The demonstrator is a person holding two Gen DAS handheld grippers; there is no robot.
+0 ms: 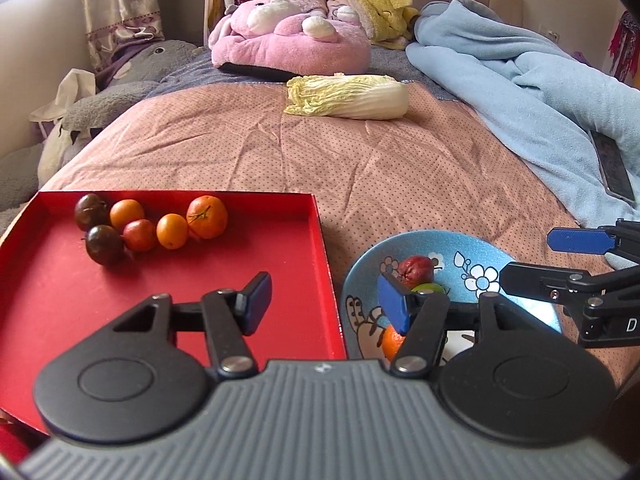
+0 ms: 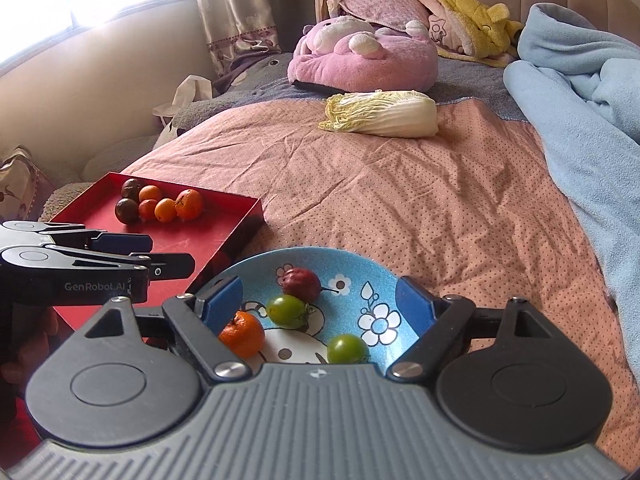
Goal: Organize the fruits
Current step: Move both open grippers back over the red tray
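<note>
A red tray (image 1: 168, 280) (image 2: 224, 224) on the bed holds several fruits (image 1: 152, 224) (image 2: 160, 204): dark plums, small oranges and a larger mandarin. To its right a blue flowered bowl (image 2: 384, 292) (image 1: 472, 248) holds a red fruit (image 2: 301, 283) (image 1: 416, 269), two green fruits (image 2: 287, 311) (image 2: 347, 348) and an orange (image 2: 242, 334). My left gripper (image 1: 326, 304) is open and empty over the tray's right edge. My right gripper (image 2: 320, 304) is open and empty around the bowl, low over the fruits.
A napa cabbage (image 1: 348, 96) (image 2: 380, 114) lies farther up the pink dotted bedspread (image 1: 360, 168). Plush toys (image 1: 288, 36) sit at the headboard. A light blue blanket (image 1: 520, 80) and a phone (image 1: 612, 164) lie on the right.
</note>
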